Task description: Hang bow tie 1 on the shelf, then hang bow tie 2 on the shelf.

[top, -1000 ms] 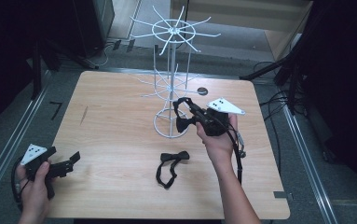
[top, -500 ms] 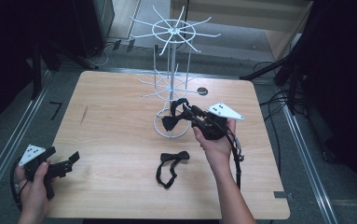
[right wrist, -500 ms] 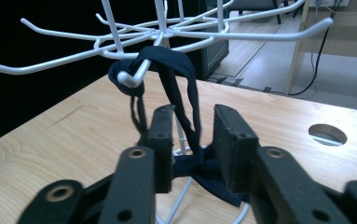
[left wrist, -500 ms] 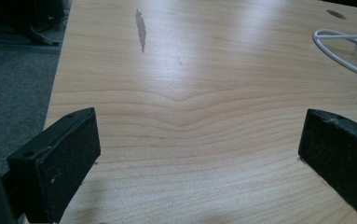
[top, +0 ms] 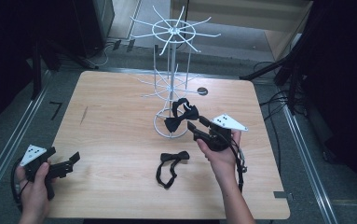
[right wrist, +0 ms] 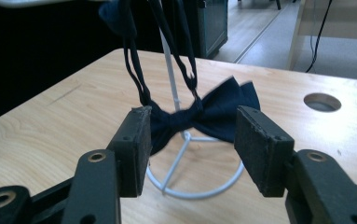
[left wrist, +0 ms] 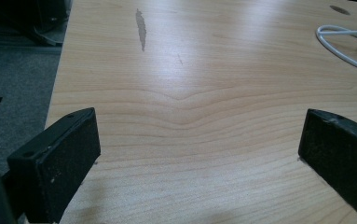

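Right hand-held gripper point(top: 195, 127) at frame centre, released, jaws flanking hanging bow tie point(right wrist: 199, 116) on white rack point(top: 170, 84). Left hand-held gripper point(top: 73, 158) lower left, released, over desk point(top: 111, 116).

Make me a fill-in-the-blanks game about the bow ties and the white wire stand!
1. The bow tie by the right gripper hangs from the white wire ____.
2. The other bow tie lies flat on the wooden ____.
3. The left gripper has its jaws wide ____, with nothing between them.
4. The number of bow ties in the high view is ____.

Missing words: stand; table; open; two
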